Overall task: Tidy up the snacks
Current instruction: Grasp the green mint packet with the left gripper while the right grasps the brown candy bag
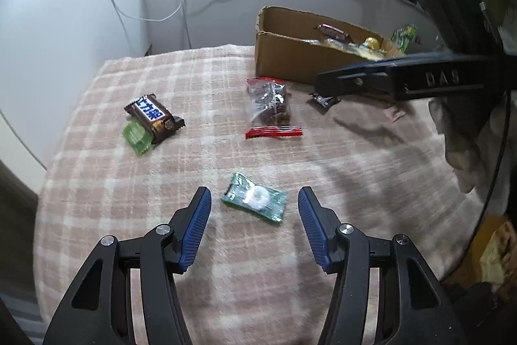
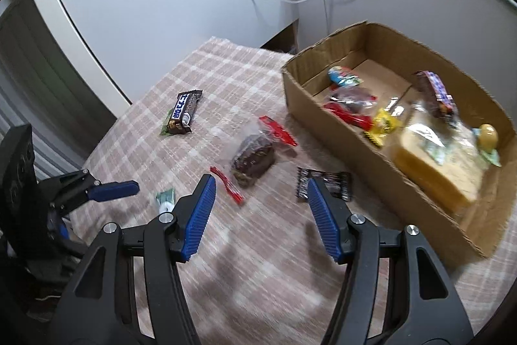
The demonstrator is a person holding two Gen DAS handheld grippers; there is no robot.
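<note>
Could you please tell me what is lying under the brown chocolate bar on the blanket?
A green wrapped snack sticks out from under the brown chocolate bar. The bar covers its far part, so its full shape cannot be seen.

On my worktop the mint packet lies nearest me. Beyond it the date bag sits right of the chocolate bar. The cardboard box stands behind them, with snacks inside.

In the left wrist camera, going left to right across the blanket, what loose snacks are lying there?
Light green wrapper → brown chocolate bar lying partly on it → dark green candy packet → clear bag of dark snacks → small dark wrapper below the right gripper.
</note>
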